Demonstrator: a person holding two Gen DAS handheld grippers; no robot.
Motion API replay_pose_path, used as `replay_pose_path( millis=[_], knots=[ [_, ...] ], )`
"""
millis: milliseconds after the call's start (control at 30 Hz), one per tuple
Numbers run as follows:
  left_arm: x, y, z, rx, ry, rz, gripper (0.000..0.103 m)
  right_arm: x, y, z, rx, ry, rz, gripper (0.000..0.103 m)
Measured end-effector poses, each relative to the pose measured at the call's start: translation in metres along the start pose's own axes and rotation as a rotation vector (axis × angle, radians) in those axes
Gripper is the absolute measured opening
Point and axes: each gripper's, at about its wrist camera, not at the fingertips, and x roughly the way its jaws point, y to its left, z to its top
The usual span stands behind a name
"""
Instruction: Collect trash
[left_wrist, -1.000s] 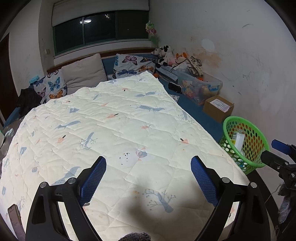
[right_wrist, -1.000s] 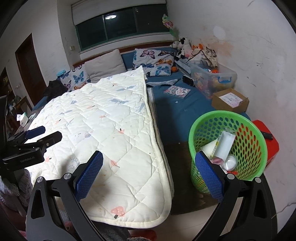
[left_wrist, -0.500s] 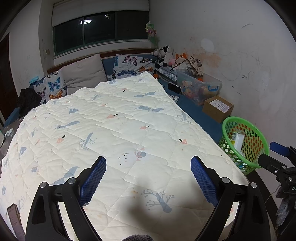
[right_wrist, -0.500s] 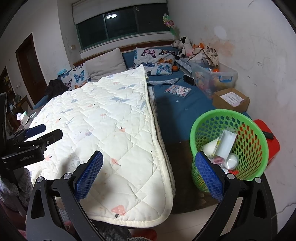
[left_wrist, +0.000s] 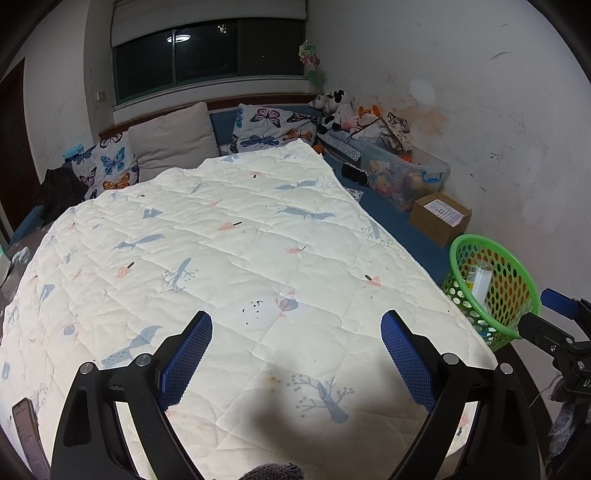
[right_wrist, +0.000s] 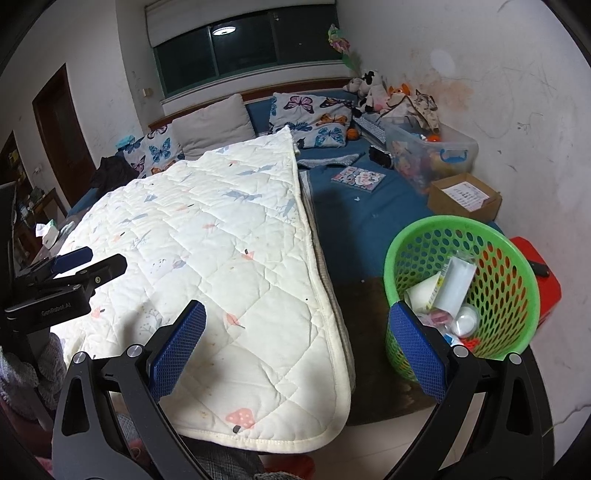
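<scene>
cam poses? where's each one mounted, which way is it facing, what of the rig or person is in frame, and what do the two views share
Left wrist: on the left tool, looking down the quilt toward the window; own open fingers low in frame, right tool at the right edge.
Right wrist: on the right tool, aimed at the quilt's right edge and the green basket; own open fingers low, left tool at left.
Shared: quilt, basket, cardboard box, butterfly pillows, window.

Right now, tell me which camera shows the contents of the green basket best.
The right wrist view: it looks down into the green basket, showing a white carton and cups. The left wrist view catches the basket only side-on at the frame's edge, contents mostly hidden.
</scene>
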Motion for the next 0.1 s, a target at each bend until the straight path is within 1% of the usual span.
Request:
replay_pose_path(
  millis=[100],
  knots=[
    [0.0006, 0.0015, -0.0008, -0.003, 0.003, 0.001, 0.090, 0.0010, 0.0008, 0.0005, 0.001, 0.001, 0.002, 0.099]
  ],
)
